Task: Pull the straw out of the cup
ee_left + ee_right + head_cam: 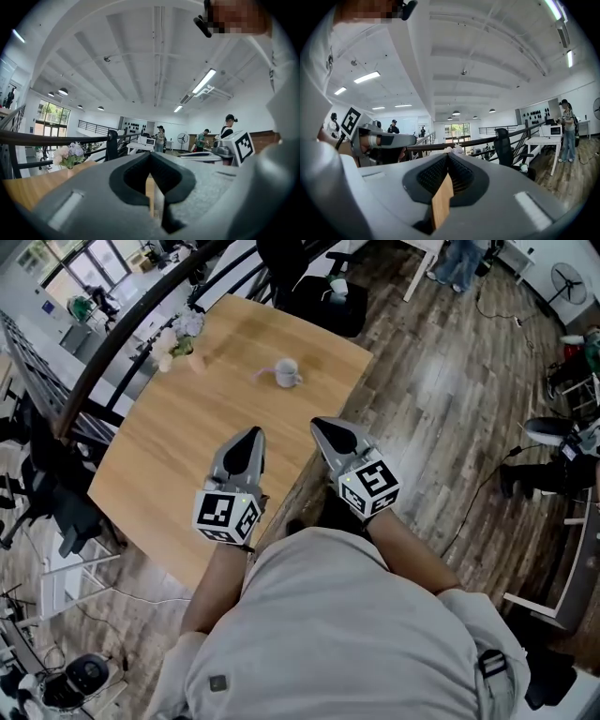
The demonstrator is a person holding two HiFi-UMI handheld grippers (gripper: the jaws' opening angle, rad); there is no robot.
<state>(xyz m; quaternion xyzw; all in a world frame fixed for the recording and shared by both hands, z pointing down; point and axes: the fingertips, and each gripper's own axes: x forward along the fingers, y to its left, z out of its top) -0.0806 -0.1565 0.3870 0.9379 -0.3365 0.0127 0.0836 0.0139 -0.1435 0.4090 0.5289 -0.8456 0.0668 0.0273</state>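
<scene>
Desk (169, 456): wooden top, mostly bare. I stand at its near corner, and everything that matters sits toward the far side.

Left hand-held gripper (250, 433): over the near part of the desk, pointing roughly level toward the far side. Its own view shows the jaw tips met with nothing between them. Only a sliver of desk shows through the slot behind the tips.

Right hand-held gripper (321, 424): just beside the left one, at the desk's near right edge, with the same heading. The jaws are closed tip to tip and empty, and wood grain shows through the gap behind them. My reading is that both are carried closed and side by side because this is an approach, not a grasp. Neither is anywhere near its target.

Flowers (176, 338): a small bunch at the far left edge, well apart from the cup and not part of the job.

Cup (285, 372): white, upright, far centre of the desk, handle toward the right. It is well apart from both grippers.

Straw (262, 375): a pale pinkish streak at the cup's left side, which I take to be the straw leaning out. It is too blurred to confirm that it sits inside. Judgement: the task is not yet begun, and the jaws must open before either gripper can steady the cup or take the straw.
</scene>
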